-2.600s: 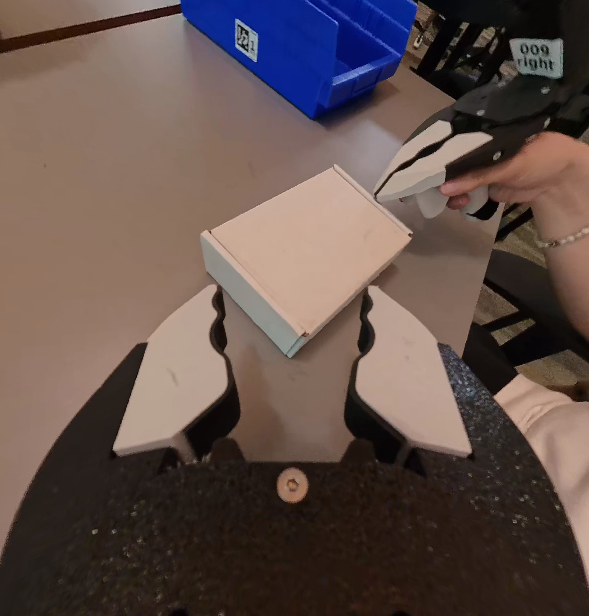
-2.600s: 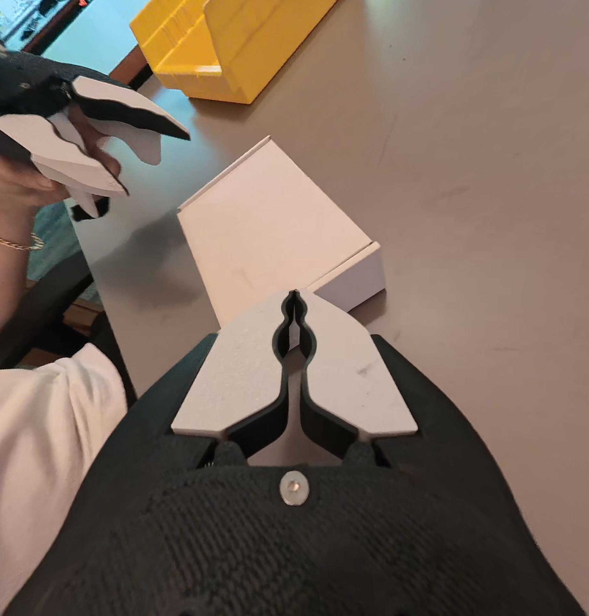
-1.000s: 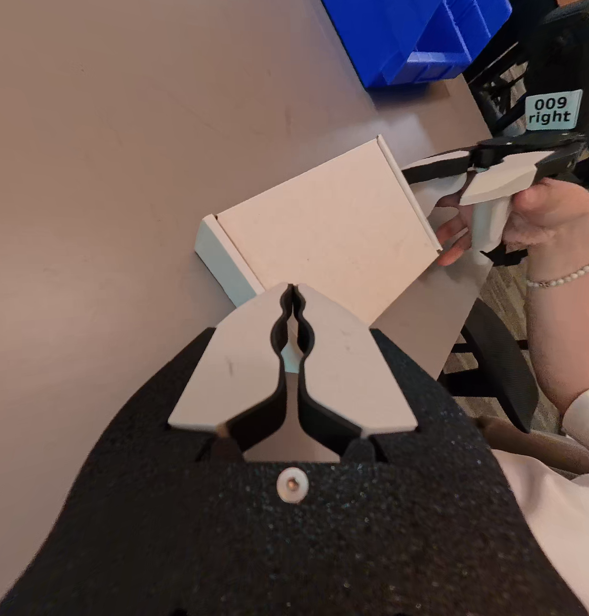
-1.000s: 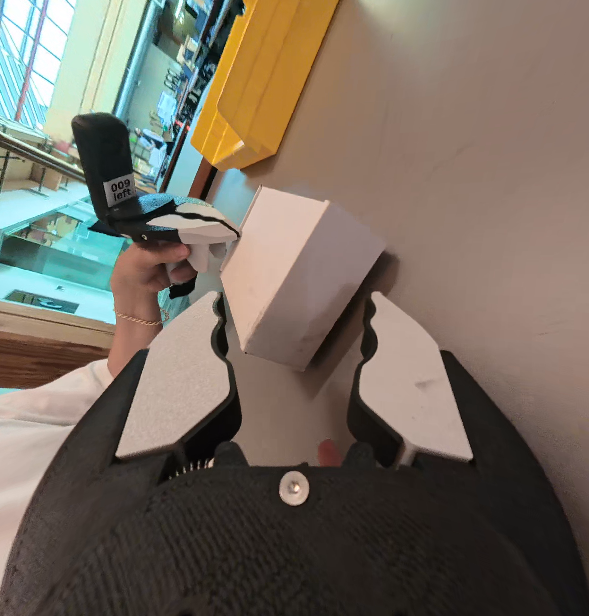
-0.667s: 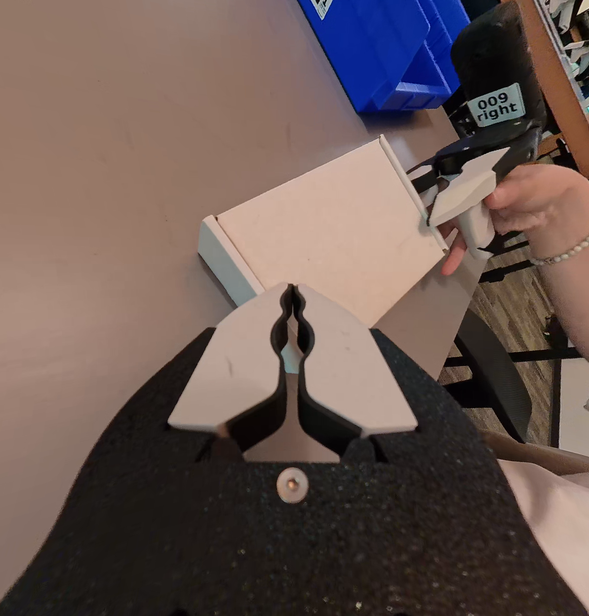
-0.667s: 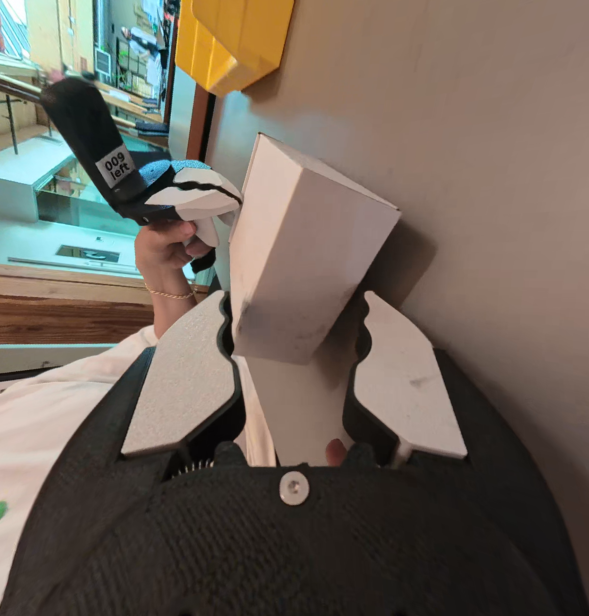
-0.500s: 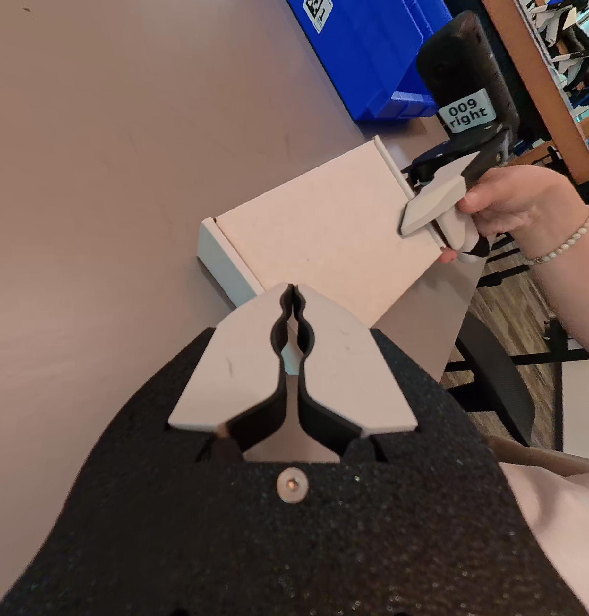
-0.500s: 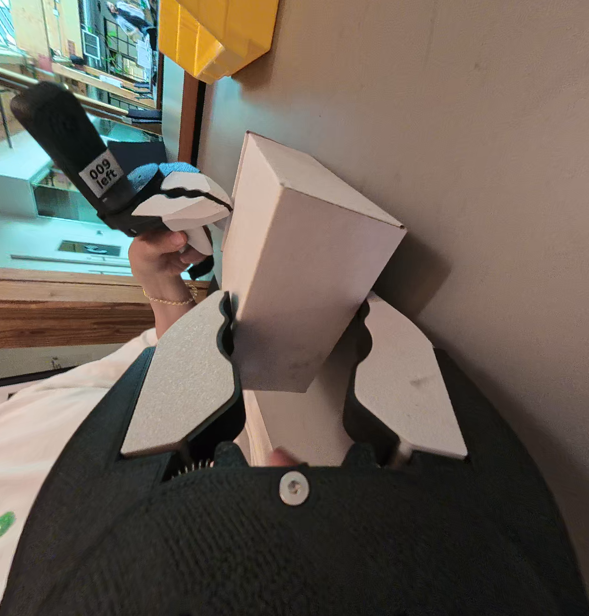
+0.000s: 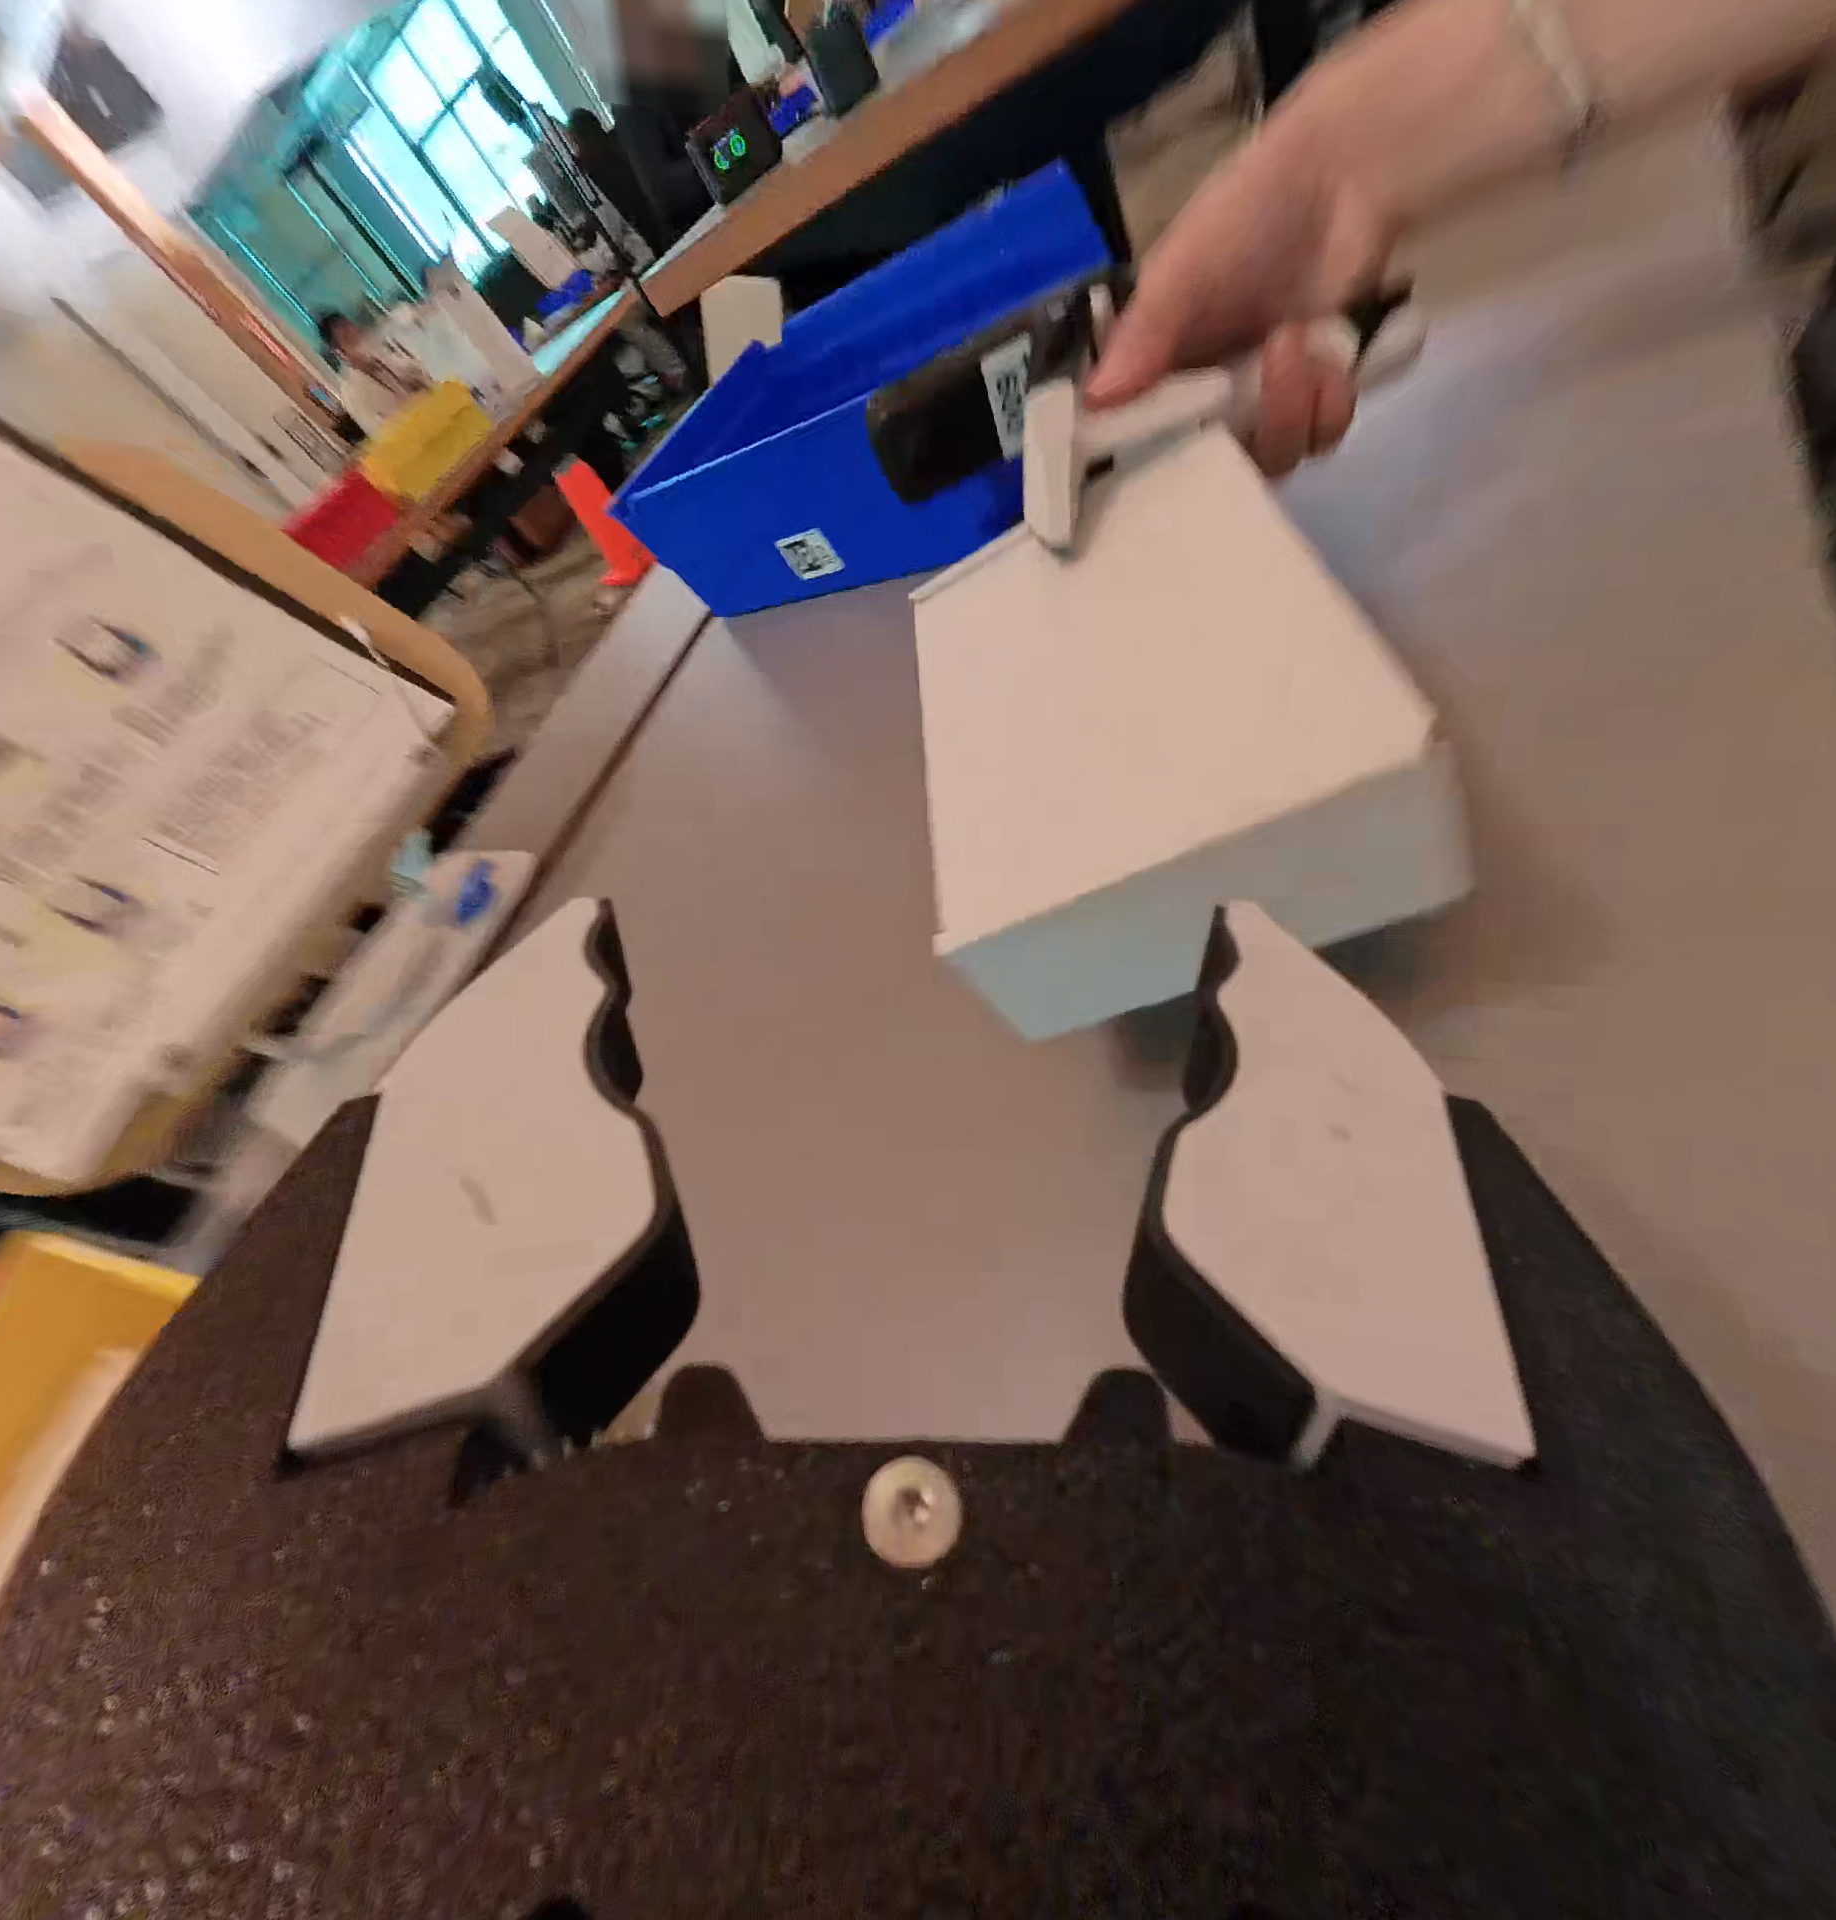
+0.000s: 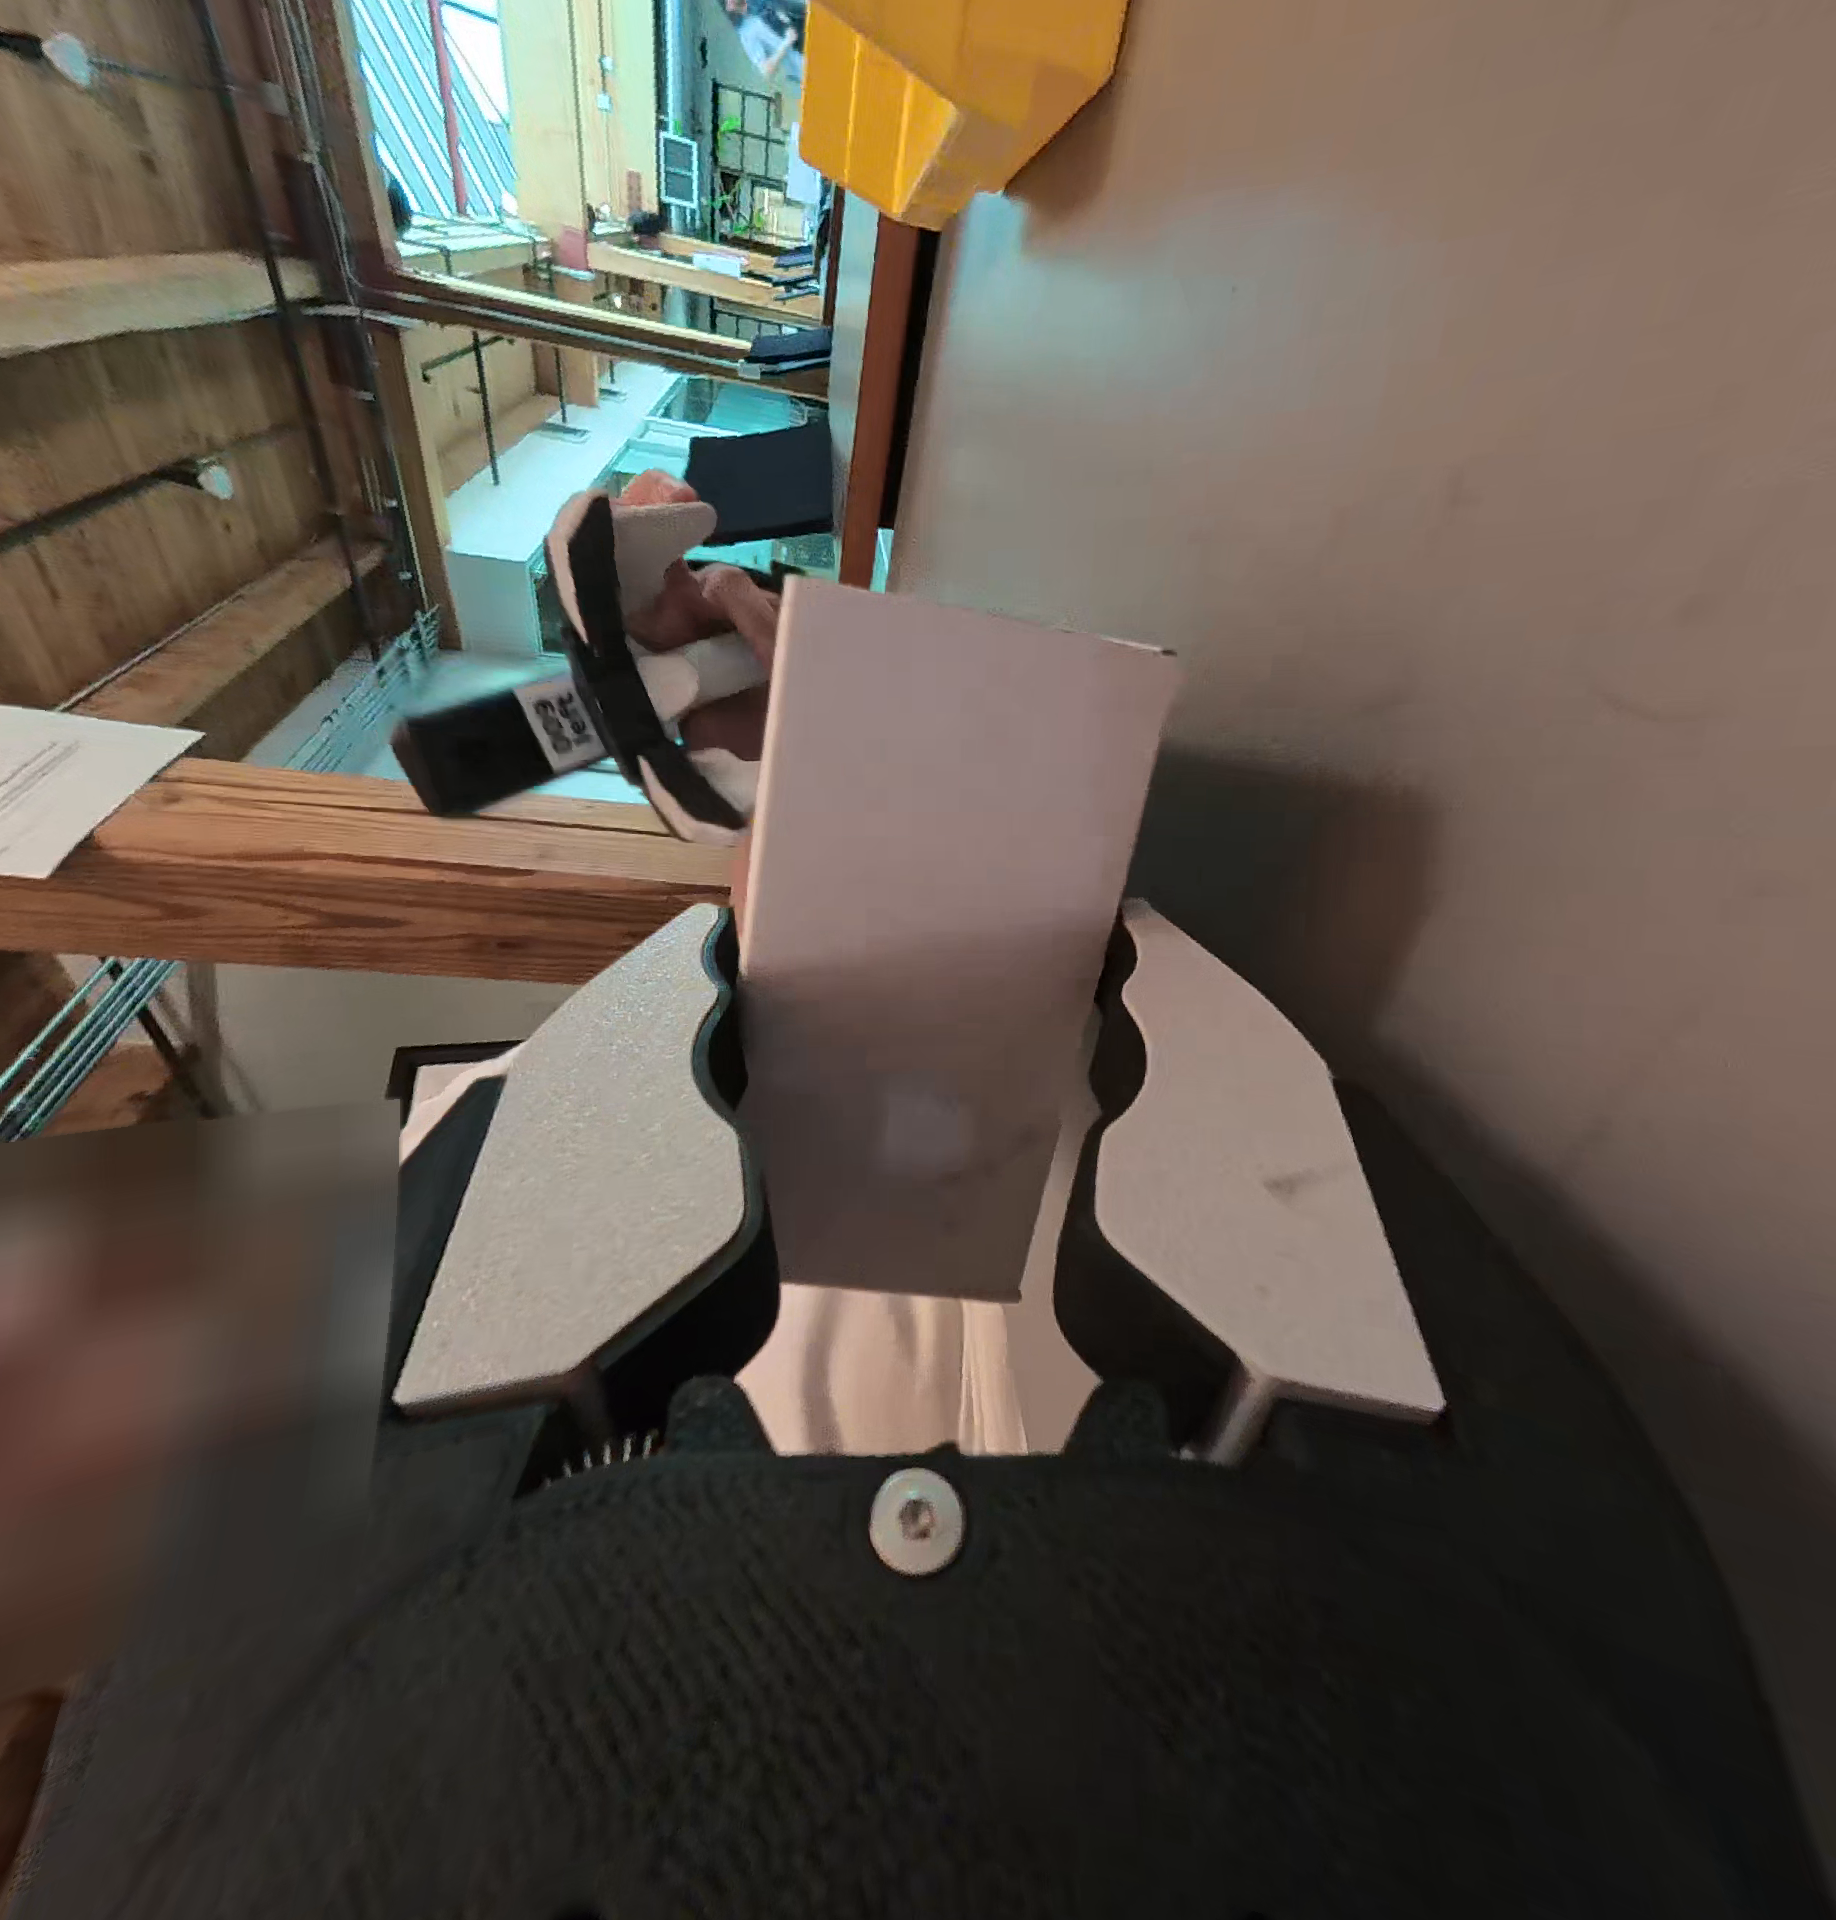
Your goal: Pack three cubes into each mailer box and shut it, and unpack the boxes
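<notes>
Right claw (image 10: 919, 1049) clamps closed white cardboard mailer box (image 10: 935, 935) at surface (image 10: 1465, 520) edge — left claw (image 9: 909, 1039) spread, empty, box just beyond tips.

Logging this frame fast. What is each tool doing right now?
Left tool: open, holding nothing.
Right tool: shut on the white mailer box, a finger against each side.

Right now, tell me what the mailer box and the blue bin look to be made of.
Mailer box: likely thin white cardboard, matte; crisp folded edges, faint scuffs. Blue bin: probably moulded plastic, smooth with a slight sheen, uniform colour, thin rigid walls.
</notes>
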{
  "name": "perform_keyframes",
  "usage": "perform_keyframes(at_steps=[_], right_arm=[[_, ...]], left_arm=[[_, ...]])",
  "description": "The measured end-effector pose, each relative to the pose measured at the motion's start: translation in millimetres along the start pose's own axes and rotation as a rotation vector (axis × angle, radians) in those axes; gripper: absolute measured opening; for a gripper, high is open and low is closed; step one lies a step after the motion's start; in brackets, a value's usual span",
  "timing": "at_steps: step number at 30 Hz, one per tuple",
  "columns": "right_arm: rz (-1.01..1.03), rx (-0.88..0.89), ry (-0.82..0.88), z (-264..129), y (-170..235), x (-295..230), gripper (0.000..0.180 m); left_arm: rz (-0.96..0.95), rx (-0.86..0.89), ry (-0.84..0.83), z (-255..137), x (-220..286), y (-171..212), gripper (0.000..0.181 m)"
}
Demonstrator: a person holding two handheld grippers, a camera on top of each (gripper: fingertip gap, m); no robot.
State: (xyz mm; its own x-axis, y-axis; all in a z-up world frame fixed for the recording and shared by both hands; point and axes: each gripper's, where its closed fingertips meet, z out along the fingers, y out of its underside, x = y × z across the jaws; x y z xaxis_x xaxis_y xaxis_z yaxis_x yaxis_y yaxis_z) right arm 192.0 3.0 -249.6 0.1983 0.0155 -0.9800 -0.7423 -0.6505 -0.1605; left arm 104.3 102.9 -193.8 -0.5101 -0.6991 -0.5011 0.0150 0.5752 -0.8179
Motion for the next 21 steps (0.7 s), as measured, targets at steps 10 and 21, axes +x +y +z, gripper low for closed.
perform_keyframes(at_steps=[10,21], right_arm=[[0.019,-0.028,-0.054,7,1,-19,0.066],[-0.098,-0.026,-0.065,4,5,-38,0.071]], left_arm=[[0.875,-0.027,-0.2,30,78,-9,0.104],[0.85,-0.077,-0.318,54,63,-26,0.076]])
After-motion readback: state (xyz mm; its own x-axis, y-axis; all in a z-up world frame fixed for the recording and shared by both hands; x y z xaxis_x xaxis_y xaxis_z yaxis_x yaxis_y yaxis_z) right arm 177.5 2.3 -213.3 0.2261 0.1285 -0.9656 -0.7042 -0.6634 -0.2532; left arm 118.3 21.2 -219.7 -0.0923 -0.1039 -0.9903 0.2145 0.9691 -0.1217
